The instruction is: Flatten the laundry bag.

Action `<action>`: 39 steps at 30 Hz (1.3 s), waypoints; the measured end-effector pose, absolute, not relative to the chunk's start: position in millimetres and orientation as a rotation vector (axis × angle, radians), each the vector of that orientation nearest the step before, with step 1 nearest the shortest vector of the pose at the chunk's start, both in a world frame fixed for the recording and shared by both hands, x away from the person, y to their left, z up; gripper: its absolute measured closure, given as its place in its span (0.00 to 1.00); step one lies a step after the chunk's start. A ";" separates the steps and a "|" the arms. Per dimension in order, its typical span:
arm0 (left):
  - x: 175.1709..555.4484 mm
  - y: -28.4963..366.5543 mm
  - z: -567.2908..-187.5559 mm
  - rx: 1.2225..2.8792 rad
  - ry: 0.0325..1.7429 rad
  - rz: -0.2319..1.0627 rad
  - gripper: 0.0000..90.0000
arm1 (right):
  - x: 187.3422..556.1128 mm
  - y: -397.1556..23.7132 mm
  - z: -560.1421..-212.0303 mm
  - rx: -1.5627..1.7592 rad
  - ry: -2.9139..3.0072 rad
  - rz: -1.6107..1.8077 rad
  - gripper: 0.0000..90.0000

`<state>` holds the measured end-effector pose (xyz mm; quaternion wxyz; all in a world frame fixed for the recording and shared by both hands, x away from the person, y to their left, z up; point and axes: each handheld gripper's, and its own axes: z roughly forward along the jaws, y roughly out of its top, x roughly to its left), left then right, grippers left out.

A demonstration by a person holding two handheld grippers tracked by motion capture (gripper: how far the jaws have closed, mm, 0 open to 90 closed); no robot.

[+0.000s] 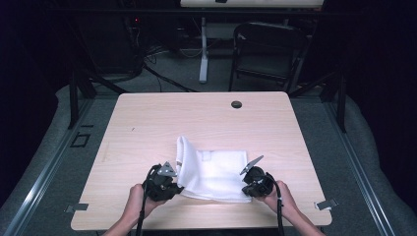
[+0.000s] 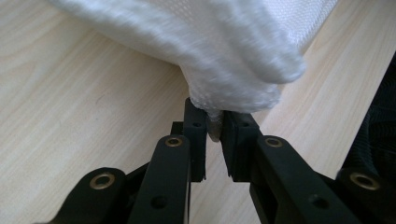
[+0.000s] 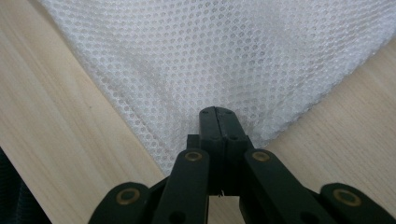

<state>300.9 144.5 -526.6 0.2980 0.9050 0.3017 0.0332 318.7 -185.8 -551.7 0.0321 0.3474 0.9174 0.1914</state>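
A white mesh cloth (image 1: 211, 172) lies on the light wooden table (image 1: 196, 118), near the front edge, with its left side folded up into a ridge. My left gripper (image 1: 179, 189) holds the cloth's near left corner; in the left gripper view the jaws (image 2: 215, 122) pinch a bunched tip of cloth (image 2: 224, 46), which rises off the wood. My right gripper (image 1: 245, 189) sits at the near right corner. Its jaws (image 3: 215, 114) are pressed together over the corner of the flat mesh (image 3: 224, 56), and faint creases run toward them. A hand holds each gripper from the front edge.
A round cable hole (image 1: 236, 104) sits in the table's far middle. Bare wood spreads behind and to both sides of the cloth. Beyond the table stand a dark folding chair (image 1: 265, 49) and a white desk leg (image 1: 203, 49) on grey floor.
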 end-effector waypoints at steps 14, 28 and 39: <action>297.2 191.4 -520.5 2.325 0.982 0.083 0.38 | 323.0 -191.3 -551.5 1.081 2.836 0.596 1.00; 299.6 178.4 -508.8 2.264 0.894 0.154 0.26 | 326.5 -193.2 -551.2 1.096 2.826 0.582 1.00; 312.1 116.9 -523.6 2.378 0.732 0.097 0.23 | 326.4 -193.3 -551.5 1.102 2.830 0.603 1.00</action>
